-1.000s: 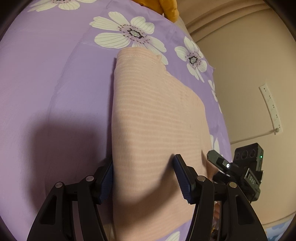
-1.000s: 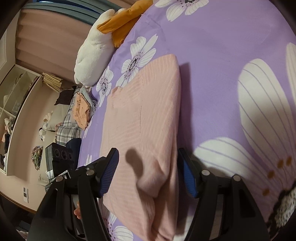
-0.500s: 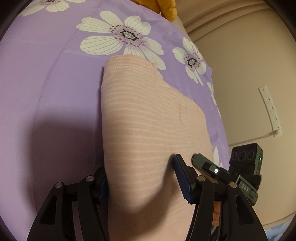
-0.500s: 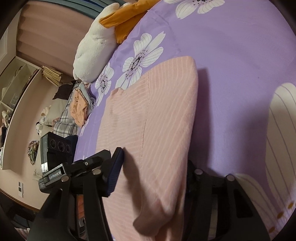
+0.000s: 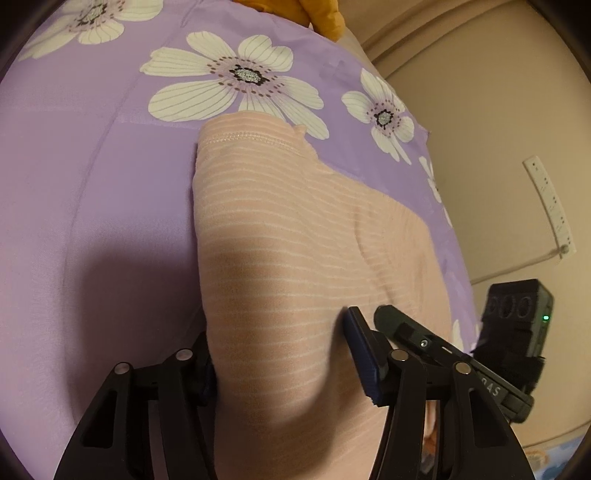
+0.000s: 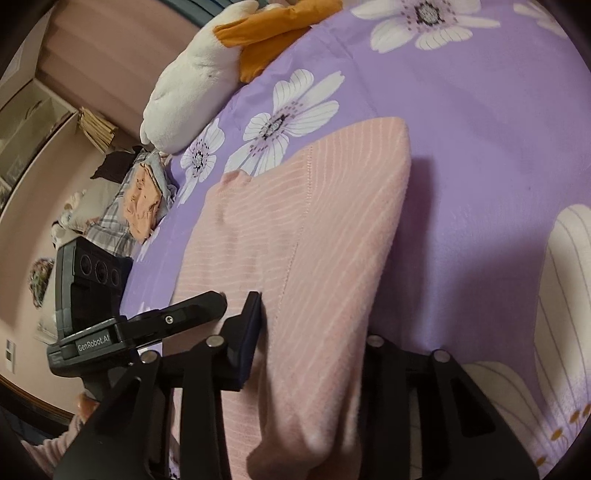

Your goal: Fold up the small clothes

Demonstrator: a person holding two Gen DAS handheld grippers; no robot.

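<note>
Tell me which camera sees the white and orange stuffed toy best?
The right wrist view: the stuffed toy lies in plain sight at the far edge of the purple bedspread. The left wrist view catches only an orange scrap at its top edge.

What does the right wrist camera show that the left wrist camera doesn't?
Only the right wrist: a white and orange plush toy, a clothes pile beyond the bed's edge, shelves. Only the left wrist: a power strip on the wall. Both: the pink striped garment on the purple floral bedsheet, and the other gripper beside it.
</note>
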